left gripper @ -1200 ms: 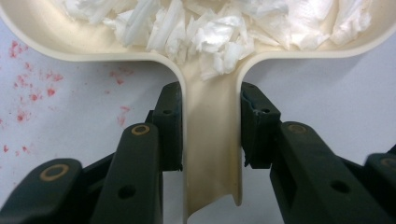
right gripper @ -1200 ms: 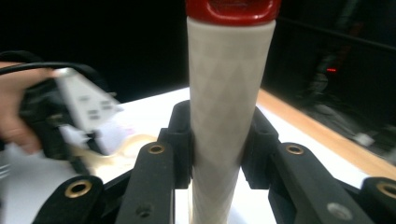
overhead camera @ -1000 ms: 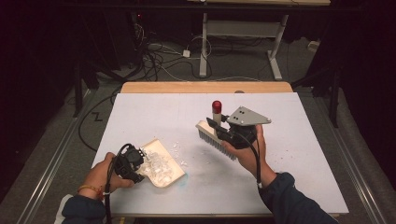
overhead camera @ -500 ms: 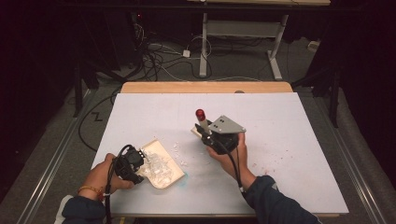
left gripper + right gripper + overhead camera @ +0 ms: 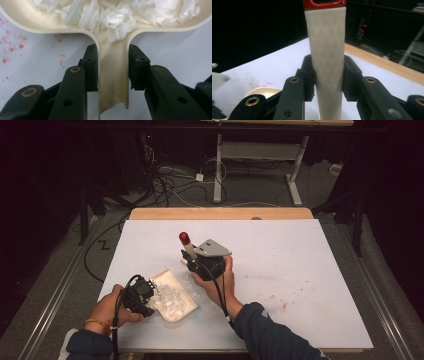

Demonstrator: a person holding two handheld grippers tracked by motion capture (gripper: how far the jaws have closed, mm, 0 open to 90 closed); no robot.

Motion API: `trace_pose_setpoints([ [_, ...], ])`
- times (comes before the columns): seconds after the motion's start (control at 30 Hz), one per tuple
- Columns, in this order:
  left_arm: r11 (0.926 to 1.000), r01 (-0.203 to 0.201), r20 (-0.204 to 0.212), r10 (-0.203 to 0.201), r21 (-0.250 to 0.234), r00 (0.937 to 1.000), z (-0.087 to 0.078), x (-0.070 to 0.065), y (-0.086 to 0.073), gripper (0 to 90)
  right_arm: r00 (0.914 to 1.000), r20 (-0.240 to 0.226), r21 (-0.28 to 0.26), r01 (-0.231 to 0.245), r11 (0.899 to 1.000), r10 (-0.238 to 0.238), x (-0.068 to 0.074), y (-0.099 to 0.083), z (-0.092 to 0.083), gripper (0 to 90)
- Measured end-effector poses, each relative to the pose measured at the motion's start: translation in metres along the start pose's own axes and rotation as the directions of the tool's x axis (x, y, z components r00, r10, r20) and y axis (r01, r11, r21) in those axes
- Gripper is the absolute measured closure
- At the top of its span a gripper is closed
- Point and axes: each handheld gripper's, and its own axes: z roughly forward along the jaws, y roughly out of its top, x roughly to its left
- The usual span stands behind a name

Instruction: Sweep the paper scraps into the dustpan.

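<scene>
A cream dustpan [image 5: 176, 306] heaped with white shreds [image 5: 117, 17] lies near the table's front left. My left gripper [image 5: 145, 297] is shut on its flat handle [image 5: 112, 82], one pad on each side. Just right of the pan, my right gripper [image 5: 192, 263] is shut on a brush's white handle [image 5: 327, 50]. The handle tilts up and away, and its red end cap [image 5: 184, 238] is on top. The brush head is hidden under the hand. In the right gripper view the pan's rim [image 5: 260, 92] shows at lower left.
A few loose white shreds [image 5: 192, 284] lie on the white tabletop [image 5: 300, 260] between pan and right hand. Faint red specks [image 5: 280, 301] mark the sheet to the right. A wooden edge [image 5: 220, 213] runs along the back, with cables and desk legs on the floor beyond.
My right hand has carried the brush left and down toward the dustpan, and its bristles, seen earlier, are now out of sight. The left hand and pan have stayed put.
</scene>
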Motion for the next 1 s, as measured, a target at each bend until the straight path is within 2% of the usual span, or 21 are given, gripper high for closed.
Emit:
trace_pose_setpoints([
  [0.07, 1.0000, 0.002, 0.000, -0.002, -0.004, 1.0000, 0.000, 0.000, 0.001, 63.2, 0.9994, -0.036, 0.005, -0.002, 1.000, 0.002, 0.006, 0.001, 0.002, 67.6],
  [0.1, 1.0000, 0.000, 0.002, 0.000, -0.004, 1.0000, 0.000, 0.000, 0.002, 63.2, 0.9972, -0.074, 0.008, -0.005, 1.000, 0.006, 0.011, 0.002, 0.002, 67.4],
  [0.17, 1.0000, 0.001, 0.002, -0.001, -0.003, 1.0000, 0.001, 0.000, 0.002, 63.2, 0.9961, -0.088, 0.007, -0.002, 1.000, 0.003, 0.012, 0.003, 0.002, 67.5],
  [0.23, 1.0000, 0.002, 0.001, -0.002, -0.006, 1.0000, 0.000, 0.000, 0.002, 63.2, 0.9923, -0.123, 0.005, -0.014, 1.000, 0.014, 0.015, 0.006, 0.000, 67.9],
  [0.27, 0.9999, 0.006, 0.002, -0.006, -0.010, 1.0000, 0.000, 0.000, 0.002, 63.2, 0.9879, -0.154, 0.003, -0.016, 1.000, 0.016, 0.017, 0.008, -0.003, 69.0],
  [0.43, 0.9998, 0.007, 0.003, -0.007, -0.016, 1.0000, 0.000, 0.000, 0.002, 63.2, 0.9832, -0.182, -0.001, -0.006, 1.000, 0.006, 0.022, 0.008, -0.008, 69.2],
  [0.53, 0.9999, 0.004, 0.003, -0.004, -0.015, 1.0000, 0.001, 0.000, 0.002, 63.1, 0.9754, -0.220, -0.011, -0.019, 1.000, 0.016, 0.021, 0.010, -0.012, 70.0],
  [0.63, 0.9999, 0.002, 0.002, -0.002, -0.015, 1.0000, 0.001, 0.000, 0.002, 63.1, 0.9732, -0.229, -0.022, -0.022, 1.000, 0.017, 0.018, 0.012, -0.015, 70.2],
  [0.77, 0.9998, 0.001, 0.004, -0.001, -0.018, 1.0000, 0.001, 0.000, 0.001, 63.2, 0.9748, -0.221, -0.039, -0.039, 0.998, 0.030, 0.011, 0.015, -0.019, 70.2],
  [0.93, 0.9999, -0.003, -0.003, 0.003, -0.016, 1.0000, 0.000, 0.000, 0.000, 63.2, 0.9779, -0.208, -0.073, -0.043, 0.996, 0.027, -0.004, 0.023, -0.037, 70.2],
  [1.0, 0.9999, -0.004, -0.007, 0.004, -0.016, 1.0000, -0.001, -0.001, -0.001, 63.2, 0.9818, -0.188, -0.083, -0.045, 0.996, 0.029, -0.012, 0.025, -0.046, 70.2],
])
